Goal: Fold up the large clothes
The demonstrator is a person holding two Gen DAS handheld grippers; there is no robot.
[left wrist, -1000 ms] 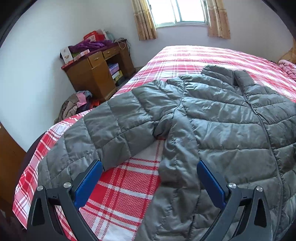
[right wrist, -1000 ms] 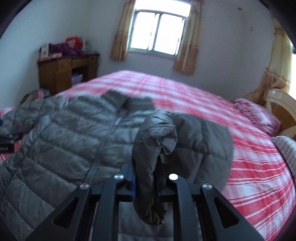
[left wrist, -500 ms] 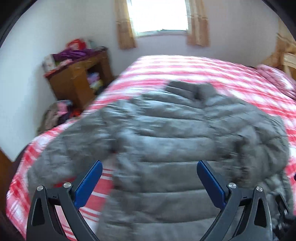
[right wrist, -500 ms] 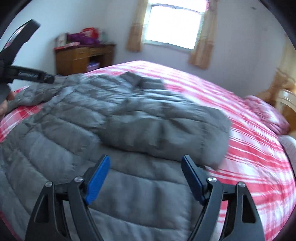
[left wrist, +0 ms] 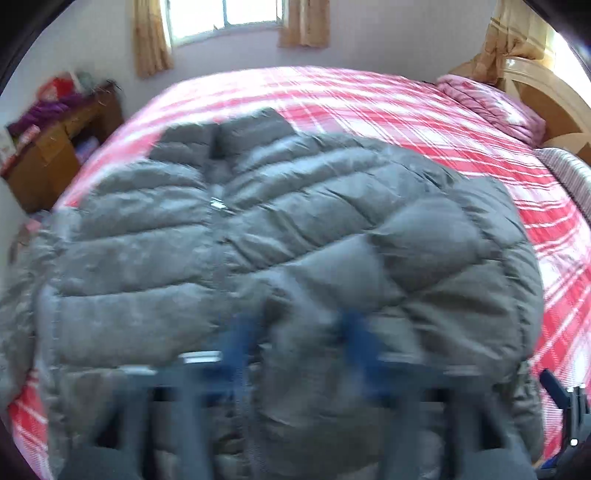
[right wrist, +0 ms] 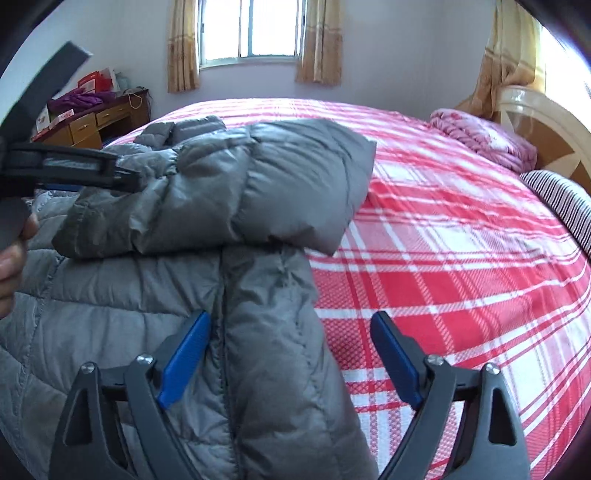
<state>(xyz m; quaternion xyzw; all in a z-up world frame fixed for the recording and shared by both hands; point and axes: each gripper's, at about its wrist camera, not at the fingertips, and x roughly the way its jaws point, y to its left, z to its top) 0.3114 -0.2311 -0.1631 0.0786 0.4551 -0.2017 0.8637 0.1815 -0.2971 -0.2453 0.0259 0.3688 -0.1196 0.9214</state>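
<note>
Left wrist view is motion-blurred: grey quilted puffer jacket (left wrist: 295,236) lies flat on a red-and-white plaid bedspread (left wrist: 424,122), front up, zipper (left wrist: 216,206) running along its long axis from the near hem up to the collar (left wrist: 221,136), collar pointing away toward the window (left wrist: 225,14). Far left a wooden desk (left wrist: 48,155) stands against the wall with purple stuff on top. Left gripper (left wrist: 299,332) is smeared at the bottom of frame, blue pads close together, jaws closing, jacket fabric bunched between them near the hem; whether the pads already press on it cannot be told from the blur. Right of the jacket, bare plaid, then a pink blanket (left wrist: 487,107) and a cream headboard (left wrist: 543,92). Right wrist view, sharp: at the left edge a hand (right wrist: 11,258) holds the left gripper, seen from the side, its tip at the folded-over sleeve (right wrist: 221,184) near the cuff end. That sleeve lies crosswise over the jacket's chest, its long axis running left to right, roughly square to the zipper line. Jacket body runs from the bottom of frame up toward the collar, its right edge lying on the plaid. Right gripper (right wrist: 291,354) is at bottom centre, jaws wide and opening, released: left blue pad over the jacket's lower body, right pad over bare bedspread, nothing pinched. Striped pillow (right wrist: 557,199) sits at far right below the headboard.
</note>
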